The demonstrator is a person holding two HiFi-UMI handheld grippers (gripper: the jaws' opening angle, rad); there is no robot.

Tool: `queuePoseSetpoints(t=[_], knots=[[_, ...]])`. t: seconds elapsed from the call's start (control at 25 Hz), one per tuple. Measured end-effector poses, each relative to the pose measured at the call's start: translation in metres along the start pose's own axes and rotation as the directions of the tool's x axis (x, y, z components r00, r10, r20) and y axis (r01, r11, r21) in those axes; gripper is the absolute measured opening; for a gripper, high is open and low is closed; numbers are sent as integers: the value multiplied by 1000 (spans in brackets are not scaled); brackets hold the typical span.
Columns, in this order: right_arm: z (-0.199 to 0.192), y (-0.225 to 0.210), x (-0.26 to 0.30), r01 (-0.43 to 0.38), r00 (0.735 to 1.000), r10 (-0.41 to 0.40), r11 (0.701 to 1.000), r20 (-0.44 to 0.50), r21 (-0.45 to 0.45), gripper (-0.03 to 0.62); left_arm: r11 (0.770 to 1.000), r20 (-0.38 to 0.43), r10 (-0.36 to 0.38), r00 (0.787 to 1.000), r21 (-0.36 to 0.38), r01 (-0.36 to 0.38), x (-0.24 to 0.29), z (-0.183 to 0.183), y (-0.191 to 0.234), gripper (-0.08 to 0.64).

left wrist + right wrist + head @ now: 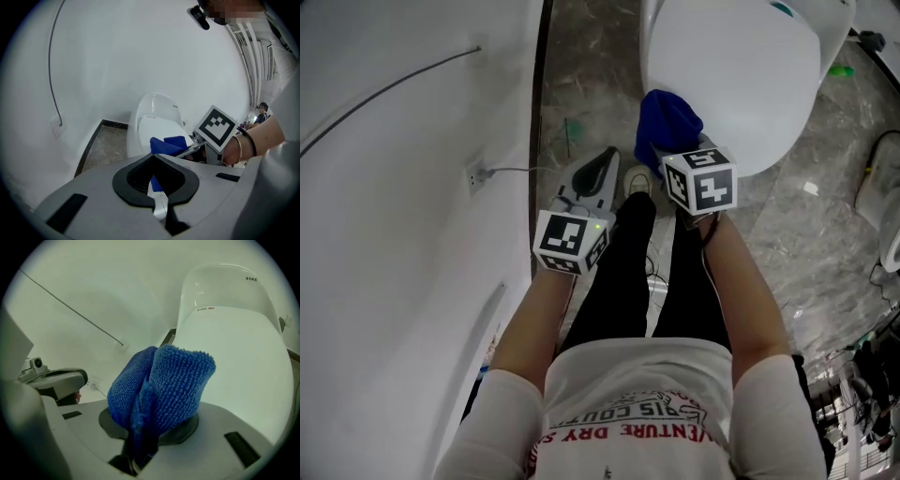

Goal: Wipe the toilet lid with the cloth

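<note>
Grippers first: left gripper (pixel 158 208) has its jaws together on nothing and hangs off to the side by the wall (pixel 394 187), idle. Right gripper (pixel 140 451) is clamped on the blue cloth (pixel 161 385), pinching a bunched fold low down, so most of the fabric stands up out of the jaws as a loose wad. Cloth sits at the front edge of the toilet lid (pixel 731 75); can't tell if it touches.

Looks like microfibre: light, soft, floppy, grippy pile. My read: the deep pinch on the fold shouldn't slip, so keep that hold. The wad needs pressing flat onto the lid to get contact area.

Lid is closed, smooth and glossy, probably slick and slightly flexible. Beyond it, cistern (pixel 225 282) against the wall.
</note>
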State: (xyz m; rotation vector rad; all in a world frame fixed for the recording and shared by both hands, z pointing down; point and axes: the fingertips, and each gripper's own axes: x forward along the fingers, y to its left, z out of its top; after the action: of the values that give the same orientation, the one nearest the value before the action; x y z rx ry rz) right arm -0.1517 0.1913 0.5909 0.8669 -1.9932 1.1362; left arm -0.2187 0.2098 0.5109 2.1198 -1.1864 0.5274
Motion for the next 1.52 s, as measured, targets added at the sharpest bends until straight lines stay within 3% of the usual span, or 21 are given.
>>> queuePoseSetpoints(t=[0.44,0.68,0.96,1.52], knots=[[-11,-22,10,55,998,-55,998,-19,25,94,1000,-31,-4,1000,-17,3,2,-23,11,6],[-26,-44,-13,39,999,-39,998,2,54,94,999,-36,-42,998,19,43,24,-23,-23,6],[-54,-88,-56,83,996,-84,993,2,87,94,998,-42,-56,998,31,57,41,-22,-66,6],[-88,-146,-100,60,998,-63,991,24,116,94,999,-39,-41,998,3,41,65,-42,-145,6]])
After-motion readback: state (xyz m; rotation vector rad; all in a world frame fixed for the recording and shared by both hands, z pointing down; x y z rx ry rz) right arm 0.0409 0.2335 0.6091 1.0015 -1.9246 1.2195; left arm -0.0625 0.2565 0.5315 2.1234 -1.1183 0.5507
